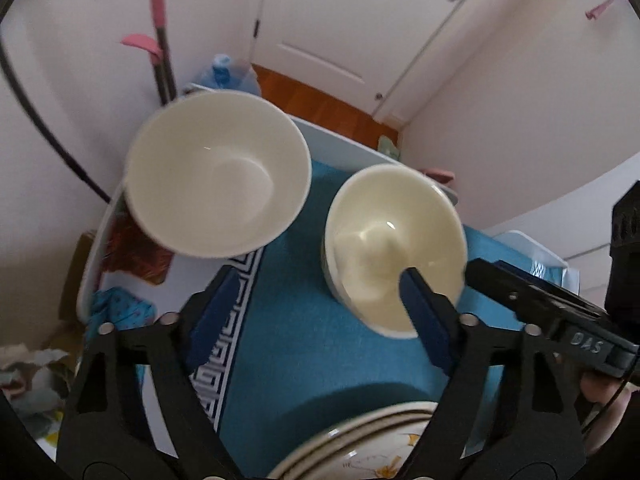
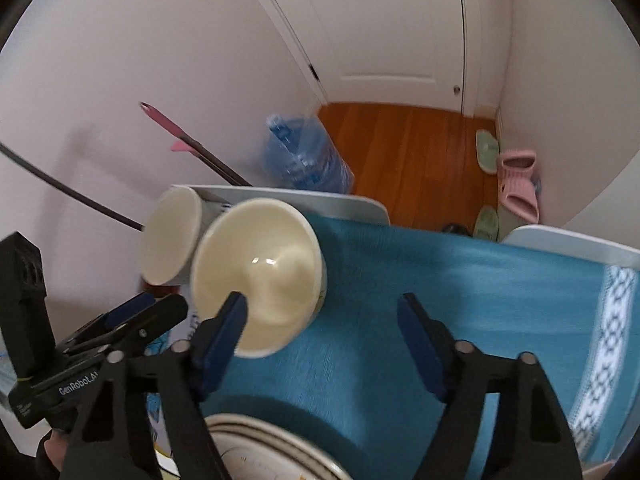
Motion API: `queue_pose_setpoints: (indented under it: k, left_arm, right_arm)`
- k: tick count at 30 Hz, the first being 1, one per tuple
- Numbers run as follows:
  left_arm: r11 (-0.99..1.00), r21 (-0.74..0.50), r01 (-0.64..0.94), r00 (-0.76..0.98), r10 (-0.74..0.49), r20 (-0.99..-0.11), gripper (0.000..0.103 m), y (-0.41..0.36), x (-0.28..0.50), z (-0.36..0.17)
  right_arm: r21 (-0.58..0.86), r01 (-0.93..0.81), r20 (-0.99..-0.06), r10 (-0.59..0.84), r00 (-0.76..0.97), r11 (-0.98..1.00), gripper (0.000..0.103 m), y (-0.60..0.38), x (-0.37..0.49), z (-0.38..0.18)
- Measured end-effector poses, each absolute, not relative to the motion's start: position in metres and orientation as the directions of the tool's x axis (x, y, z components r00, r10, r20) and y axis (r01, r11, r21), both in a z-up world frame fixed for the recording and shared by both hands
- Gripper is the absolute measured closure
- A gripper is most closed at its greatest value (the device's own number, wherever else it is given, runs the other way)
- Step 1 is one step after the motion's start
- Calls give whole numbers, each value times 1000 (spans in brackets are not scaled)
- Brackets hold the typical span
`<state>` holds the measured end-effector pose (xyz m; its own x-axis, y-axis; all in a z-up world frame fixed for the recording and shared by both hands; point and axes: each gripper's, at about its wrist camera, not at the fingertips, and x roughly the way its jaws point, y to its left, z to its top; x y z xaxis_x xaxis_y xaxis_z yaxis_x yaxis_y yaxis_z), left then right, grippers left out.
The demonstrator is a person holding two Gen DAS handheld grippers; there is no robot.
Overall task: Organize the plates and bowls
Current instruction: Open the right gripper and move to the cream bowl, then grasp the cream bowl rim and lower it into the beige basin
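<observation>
Both grippers, left (image 1: pixel 316 308) and right (image 2: pixel 322 330), hang with jaws apart and empty over the cream bowl (image 1: pixel 394 250). It stands on the blue cloth (image 1: pixel 296 344), beside a white bowl (image 1: pixel 218 172), with stacked plates (image 1: pixel 360 452) nearer. Approach, I judge; next, straddle one rim.

White table (image 1: pixel 340 140) covered by blue cloth (image 1: pixel 304 320). On cloth: large white bowl (image 1: pixel 218 172) upper left, cream bowl (image 1: pixel 394 248) centre right, stacked plates (image 1: pixel 360 456) bottom edge.
</observation>
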<state>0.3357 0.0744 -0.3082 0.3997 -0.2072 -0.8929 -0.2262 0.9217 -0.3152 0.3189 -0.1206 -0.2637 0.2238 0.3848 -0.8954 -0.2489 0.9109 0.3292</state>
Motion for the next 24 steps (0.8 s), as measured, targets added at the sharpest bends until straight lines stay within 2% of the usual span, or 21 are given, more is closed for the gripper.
queue_pose_setpoints:
  k: [3, 4, 5, 7, 9, 10, 11, 15, 24]
  left_arm:
    - [925, -320, -206, 378, -227, -897, 40, 72, 344, -319]
    - [928, -315, -198, 373, -226, -900, 49, 71, 346, -322]
    - [931, -310, -194, 369, -224, -902, 53, 70, 347, -324]
    - [930, -317, -187, 367, -233, -901, 55, 69, 349, -327]
    - [930, -320, -183, 361, -239, -901, 71, 68, 350, -331]
    - [928, -326, -182, 356, -247, -901, 82, 68, 352, -332]
    - [924, -340, -178, 357, -261, -897, 85, 68, 352, -332]
    - [940, -307, -150, 358, -238, -903, 88, 61, 354, -331]
    - [957, -274, -99, 382, -218, -898, 88, 48, 354, -316]
  right_arm:
    - [335, -235, -903, 382, 197, 912, 45, -116, 322, -278]
    - [337, -231, -904, 382, 193, 913, 46, -115, 323, -281]
    - [339, -229, -903, 384, 191, 912, 48, -114, 324, -283]
    - [343, -232, -904, 387, 182, 910, 52, -110, 327, -288]
    - [342, -239, -905, 387, 178, 909, 60, -108, 327, -291]
    - [342, -241, -905, 387, 175, 908, 62, -108, 328, -292]
    - [341, -245, -906, 386, 172, 908, 69, -106, 328, -294]
    - [342, -268, -904, 393, 166, 901, 86, -101, 330, -297]
    - [307, -269, -910, 365, 198, 913, 88, -102, 327, -294]
